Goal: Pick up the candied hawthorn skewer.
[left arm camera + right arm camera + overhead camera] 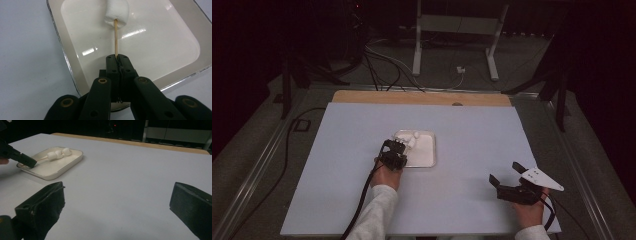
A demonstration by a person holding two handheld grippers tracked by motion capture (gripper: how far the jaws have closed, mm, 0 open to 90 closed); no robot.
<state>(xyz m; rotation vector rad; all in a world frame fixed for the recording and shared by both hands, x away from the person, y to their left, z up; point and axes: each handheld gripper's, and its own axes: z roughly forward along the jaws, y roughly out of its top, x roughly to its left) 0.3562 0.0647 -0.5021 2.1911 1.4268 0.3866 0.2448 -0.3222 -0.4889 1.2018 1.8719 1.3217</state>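
Gripping: left tongs clamped on skewer at its bare end
Handling: light, thin stick; soft marshmallows ahead, over tray
Right tongs: apart, idle over bench

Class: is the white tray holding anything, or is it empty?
Not empty. The tray holds three marshmallows on a skewer, gripped by the left gripper.

A white tray rests on the pale table.

Left hand-held gripper clamped; right hand-held gripper agape.
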